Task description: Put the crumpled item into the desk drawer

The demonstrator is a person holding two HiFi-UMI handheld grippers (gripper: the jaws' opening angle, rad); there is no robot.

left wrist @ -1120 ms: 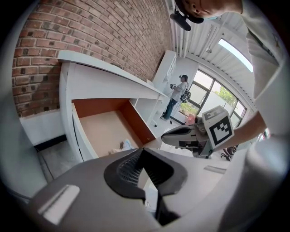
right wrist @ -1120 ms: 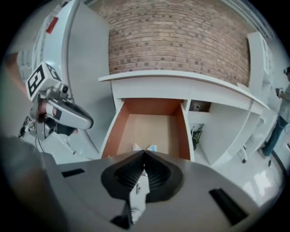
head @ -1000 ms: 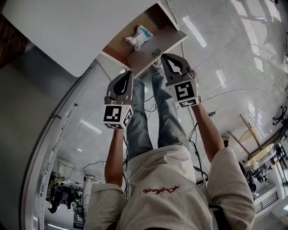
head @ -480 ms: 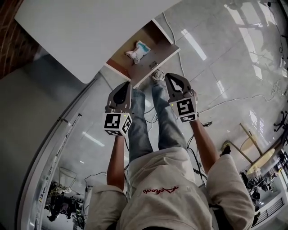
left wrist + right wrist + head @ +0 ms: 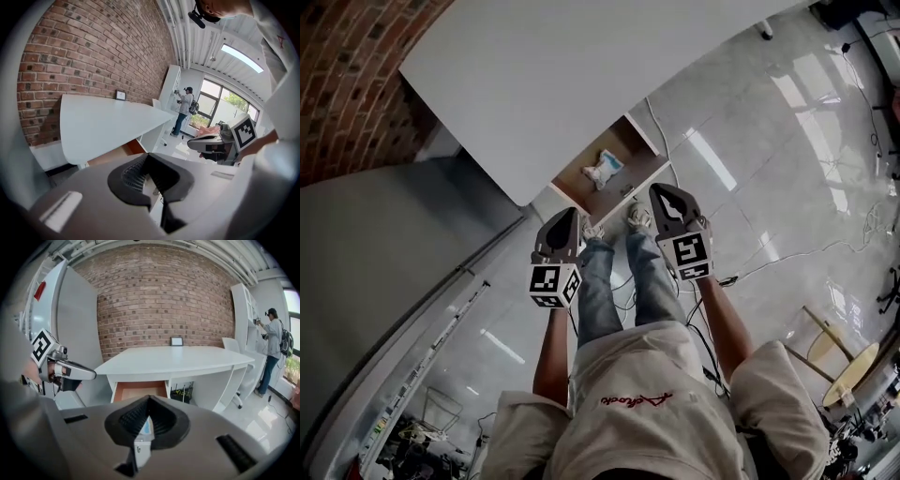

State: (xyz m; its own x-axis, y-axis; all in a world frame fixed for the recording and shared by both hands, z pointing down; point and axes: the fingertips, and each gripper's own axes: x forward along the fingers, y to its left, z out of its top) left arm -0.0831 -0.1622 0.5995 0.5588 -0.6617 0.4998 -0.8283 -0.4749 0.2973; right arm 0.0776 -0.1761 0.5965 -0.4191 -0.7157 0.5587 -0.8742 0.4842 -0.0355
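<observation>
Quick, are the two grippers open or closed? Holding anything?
Left gripper: closed, holding nothing.
Right gripper: closed, holding nothing.

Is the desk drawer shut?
No, the head view shows the drawer pulled out from the desk, with the crumpled item lying inside.

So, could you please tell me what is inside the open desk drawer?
A crumpled white-and-blue packet lies on the brown bottom of the drawer, and nothing else shows there. The drawer's back end is covered by the desk top, so anything there cannot be seen.
</observation>
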